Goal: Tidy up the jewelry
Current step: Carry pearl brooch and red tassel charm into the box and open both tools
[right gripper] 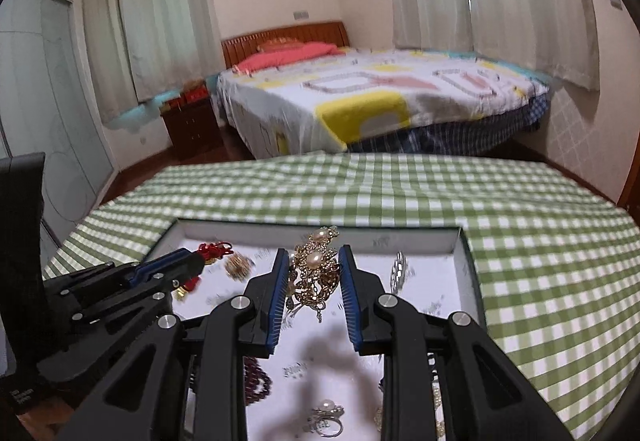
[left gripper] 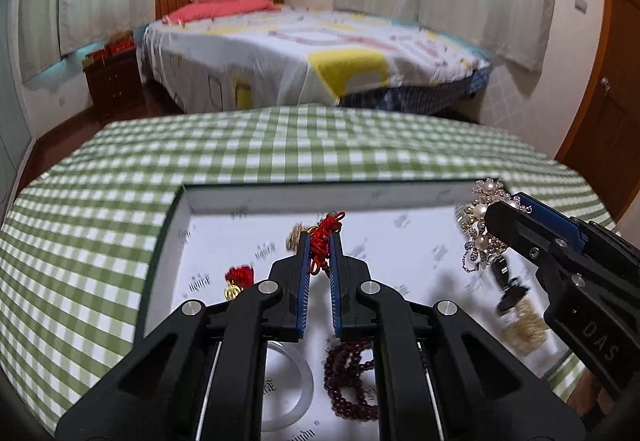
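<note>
Both claws grip: left claw (left gripper: 320, 261) red knot (left gripper: 325, 237), right claw (right gripper: 314, 281) brooch (right gripper: 314, 273).

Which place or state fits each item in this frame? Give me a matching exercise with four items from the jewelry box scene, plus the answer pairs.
Column one:
1. red knotted cord ornament
2. gold pearl brooch
3. dark red bead strand
4. pearl ring

Column two:
A. lying loose in the white box, beneath the left gripper
B. pinched between the left gripper's blue pads
C. lying on the box floor, beneath the right gripper
D. held between the right gripper's pads, above the box

Pairs: 1-B, 2-D, 3-A, 4-C
</note>
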Motion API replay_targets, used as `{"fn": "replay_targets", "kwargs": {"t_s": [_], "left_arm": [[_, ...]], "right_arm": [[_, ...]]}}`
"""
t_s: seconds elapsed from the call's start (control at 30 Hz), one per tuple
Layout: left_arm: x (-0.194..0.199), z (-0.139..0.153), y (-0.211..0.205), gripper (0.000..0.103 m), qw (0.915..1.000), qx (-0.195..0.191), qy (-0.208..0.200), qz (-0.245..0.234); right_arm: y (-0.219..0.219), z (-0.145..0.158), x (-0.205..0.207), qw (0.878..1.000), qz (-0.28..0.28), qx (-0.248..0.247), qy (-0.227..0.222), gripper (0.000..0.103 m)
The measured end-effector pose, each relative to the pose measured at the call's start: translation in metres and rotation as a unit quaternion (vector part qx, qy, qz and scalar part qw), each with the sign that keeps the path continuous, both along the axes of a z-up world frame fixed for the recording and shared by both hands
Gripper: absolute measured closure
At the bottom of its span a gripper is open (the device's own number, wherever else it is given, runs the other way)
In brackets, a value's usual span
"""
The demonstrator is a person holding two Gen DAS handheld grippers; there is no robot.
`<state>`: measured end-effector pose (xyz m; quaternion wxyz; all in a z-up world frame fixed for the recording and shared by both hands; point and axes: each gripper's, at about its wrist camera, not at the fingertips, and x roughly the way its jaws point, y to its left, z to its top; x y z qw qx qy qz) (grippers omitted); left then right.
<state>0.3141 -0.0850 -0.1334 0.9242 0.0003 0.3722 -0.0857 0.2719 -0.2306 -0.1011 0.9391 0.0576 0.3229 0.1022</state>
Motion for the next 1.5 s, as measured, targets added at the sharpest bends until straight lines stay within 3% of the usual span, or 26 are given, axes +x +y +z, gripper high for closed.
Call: {"fn": "replay_targets", "kwargs": {"t_s": [0.4,0.93,1.27,1.43,1.5], "left_arm": [[0.016,-0.022,-0.006,0.094,0.9989,0.027,0.039,0.002],[0.021,-0.028,-0.013,0.093,0.9965,0.058,0.058,0.015],[0.021,-0.028,-0.012,0.083,0.9962,0.06,0.058,0.023],[0.019,-0.026,-0.01,0.065,0.9968,0.055,0.053,0.024],[0.018,-0.025,-0.01,0.062,0.997,0.052,0.05,0.025]], "right_arm": [[-0.001,-0.03,0.019,0.998,0.0,-0.006,0.064,0.077],[0.002,-0.038,0.024,0.996,0.003,-0.016,0.09,0.077],[0.002,-0.04,0.027,0.995,0.003,-0.015,0.103,0.075],[0.002,-0.04,0.027,0.995,0.004,-0.015,0.102,0.07],[0.002,-0.039,0.027,0.995,0.003,-0.014,0.1,0.069]]}}
